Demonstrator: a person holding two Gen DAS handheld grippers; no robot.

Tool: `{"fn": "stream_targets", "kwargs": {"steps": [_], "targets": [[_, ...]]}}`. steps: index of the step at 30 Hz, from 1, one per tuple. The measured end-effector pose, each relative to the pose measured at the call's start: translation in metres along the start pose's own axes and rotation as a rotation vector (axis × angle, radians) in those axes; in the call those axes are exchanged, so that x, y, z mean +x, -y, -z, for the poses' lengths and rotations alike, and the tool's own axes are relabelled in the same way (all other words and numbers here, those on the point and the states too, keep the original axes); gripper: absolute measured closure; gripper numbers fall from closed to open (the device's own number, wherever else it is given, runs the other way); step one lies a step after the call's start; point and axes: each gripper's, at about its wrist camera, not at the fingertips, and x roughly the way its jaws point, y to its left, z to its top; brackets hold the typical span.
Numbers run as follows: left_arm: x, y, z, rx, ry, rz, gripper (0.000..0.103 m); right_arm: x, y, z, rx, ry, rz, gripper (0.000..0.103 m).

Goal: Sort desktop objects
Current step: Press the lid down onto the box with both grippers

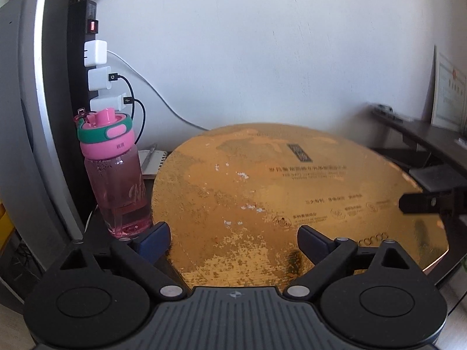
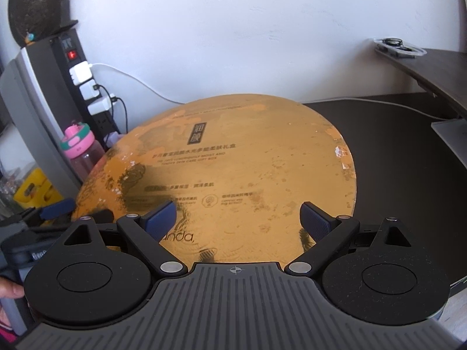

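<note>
A worn gold gift box was seen lying flat on the dark worktop, just beside a pink water bottle at its left. The left tongs and the right tongs were both held wide apart over its near edge, with nothing gripped

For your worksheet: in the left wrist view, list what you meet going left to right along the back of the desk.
Grey monitor → power strip with white chargers → pink water bottle → spiral notebook → gold box → framed certificate.
</note>
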Motion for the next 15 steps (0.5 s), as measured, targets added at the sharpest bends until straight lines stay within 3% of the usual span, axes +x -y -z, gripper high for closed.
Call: {"fn": "stream_targets", "kwargs": {"steps": [8, 15], "targets": [[0.003, 0.000, 0.001, 0.011, -0.011, 0.006, 0.006, 0.006, -0.007, 0.002, -0.031, -0.025, -0.001, 0.008], [0.004, 0.004, -0.002, 0.023, -0.032, -0.012, 0.006, 0.019, -0.027, 0.015, -0.207, -0.071, 0.118, 0.005]]}}
